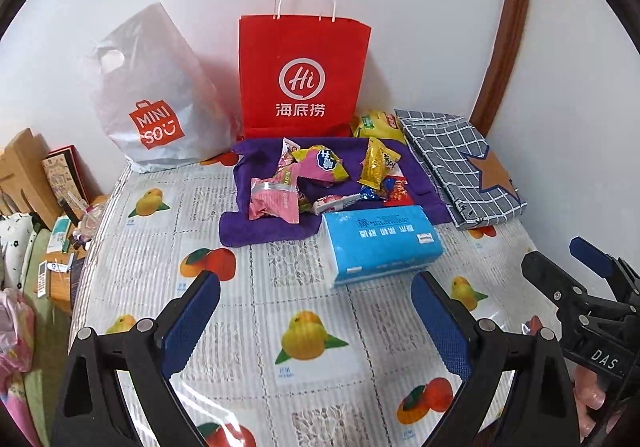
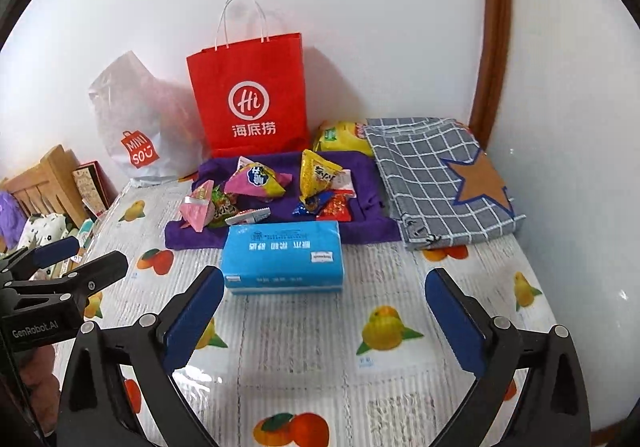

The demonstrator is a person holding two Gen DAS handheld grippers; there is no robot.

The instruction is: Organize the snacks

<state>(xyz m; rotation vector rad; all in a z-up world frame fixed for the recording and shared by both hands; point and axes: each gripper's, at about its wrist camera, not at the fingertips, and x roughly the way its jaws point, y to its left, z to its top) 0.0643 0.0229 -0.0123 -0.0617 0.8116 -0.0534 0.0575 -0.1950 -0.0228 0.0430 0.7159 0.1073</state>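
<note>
Both claws are held spread wide and empty above the fruit-print table cover (image 1: 256, 331): the left gripper (image 1: 316, 321) hangs in front of the tissue pack (image 1: 380, 243), and the right gripper (image 2: 326, 317) hangs likewise, the two side by side and well short of the snacks.

Loose snacks are seen scattered on the purple towel (image 1: 264, 229), which is taken as the landmark. On it lie a pink packet (image 1: 276, 199), a pink-and-yellow pack (image 1: 320, 165), a yellow pack (image 1: 376, 163), and small red and blue sweets (image 1: 390, 191) near its right edge. A larger yellow bag (image 1: 376, 125) lies just behind the towel to the right. A red paper bag (image 1: 302, 79) stands upright directly behind the towel, a white plastic bag (image 1: 152, 103) behind it to the left, and a checked cloth bag (image 1: 460, 171) lies just to its right. The tissue pack rests across the towel's front edge.

What is inside any bag cannot be seen. As judged from this, the sorting is not finished: several snacks remain loose on the towel. Whether some have been packed into a bag cannot be told.
</note>
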